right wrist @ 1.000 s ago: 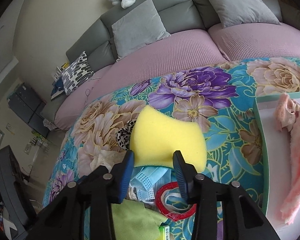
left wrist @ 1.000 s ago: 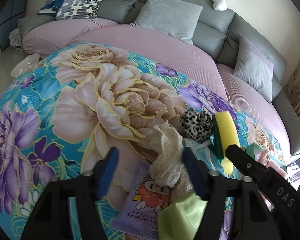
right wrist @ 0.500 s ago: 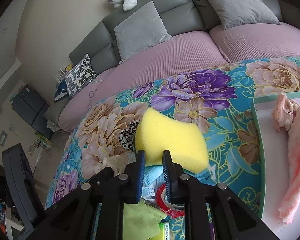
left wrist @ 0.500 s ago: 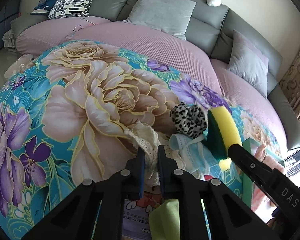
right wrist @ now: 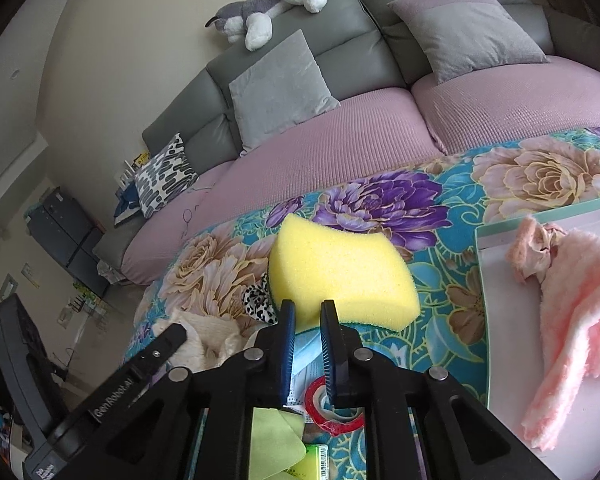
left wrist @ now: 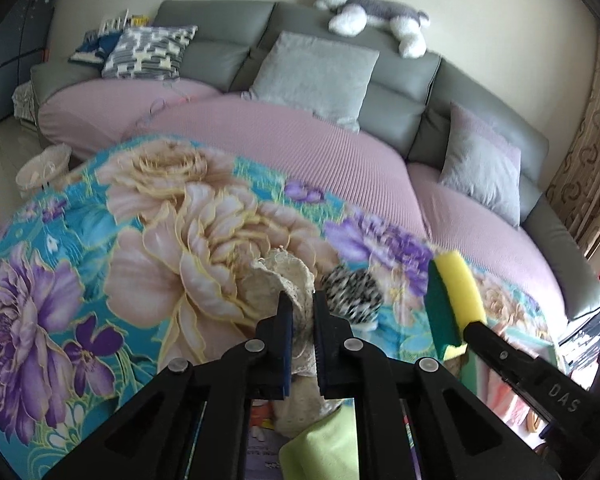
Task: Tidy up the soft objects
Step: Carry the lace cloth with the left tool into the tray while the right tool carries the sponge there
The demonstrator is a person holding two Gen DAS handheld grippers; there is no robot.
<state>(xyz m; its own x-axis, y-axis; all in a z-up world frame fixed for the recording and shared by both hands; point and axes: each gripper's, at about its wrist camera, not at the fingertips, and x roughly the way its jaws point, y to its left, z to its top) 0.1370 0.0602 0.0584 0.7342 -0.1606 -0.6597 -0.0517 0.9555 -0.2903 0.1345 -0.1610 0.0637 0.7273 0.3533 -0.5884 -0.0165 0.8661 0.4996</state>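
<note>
The right gripper [right wrist: 307,320] pinches the yellow-green sponge [right wrist: 340,276] aloft, likely bound for the white green-rimmed tray [right wrist: 480,264]; the left gripper [left wrist: 299,312] clamps the cream lace cloth [left wrist: 284,280] above the floral cloth's [left wrist: 100,260] near edge.

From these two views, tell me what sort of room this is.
Most likely a home living room: a grey corner sofa with cushions, a plush dog lying on its back, and a floral cloth over a low surface.
</note>
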